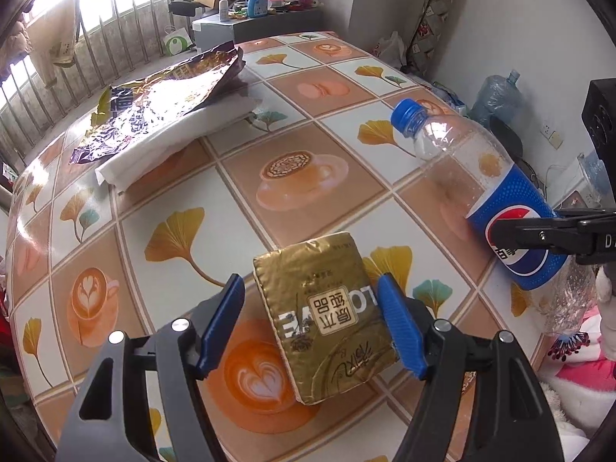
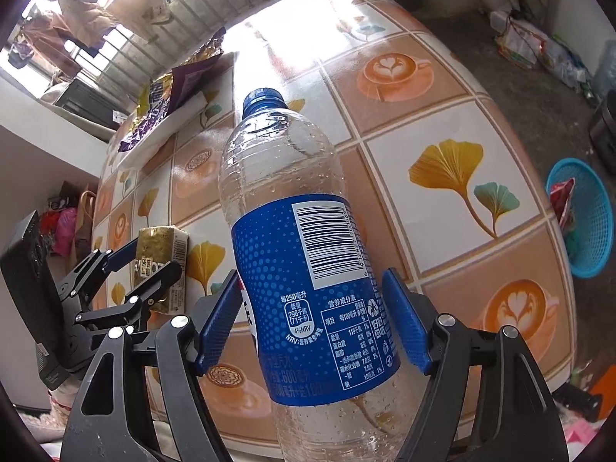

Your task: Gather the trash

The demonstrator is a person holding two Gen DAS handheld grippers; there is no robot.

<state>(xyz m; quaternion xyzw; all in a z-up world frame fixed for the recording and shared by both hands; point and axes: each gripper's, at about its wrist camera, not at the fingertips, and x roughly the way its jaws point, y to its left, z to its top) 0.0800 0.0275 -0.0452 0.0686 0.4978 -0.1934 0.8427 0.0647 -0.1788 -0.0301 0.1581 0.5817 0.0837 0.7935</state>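
A gold tissue pack [image 1: 327,319] lies on the tile-print table [image 1: 231,200]. My left gripper [image 1: 311,283] stands open astride it: the left pad is clear of the pack and the right pad sits right at its edge. The right wrist view shows the same gripper [image 2: 154,260] over the pack [image 2: 161,246]. An empty cola bottle [image 2: 292,238] with a blue label and cap lies near the table edge, base overhanging. My right gripper [image 2: 311,272] is open around the label, pads close on both sides without squeezing. One of its fingers [image 1: 539,235] crosses the bottle [image 1: 481,177].
A crumpled purple and gold foil bag [image 1: 161,104] rests on a folded white cloth [image 1: 173,146] at the far left of the table. A blue plastic basket [image 2: 593,231] holding a red wrapper stands on the floor to the right. Pink plush things [image 1: 577,369] lie below the near edge.
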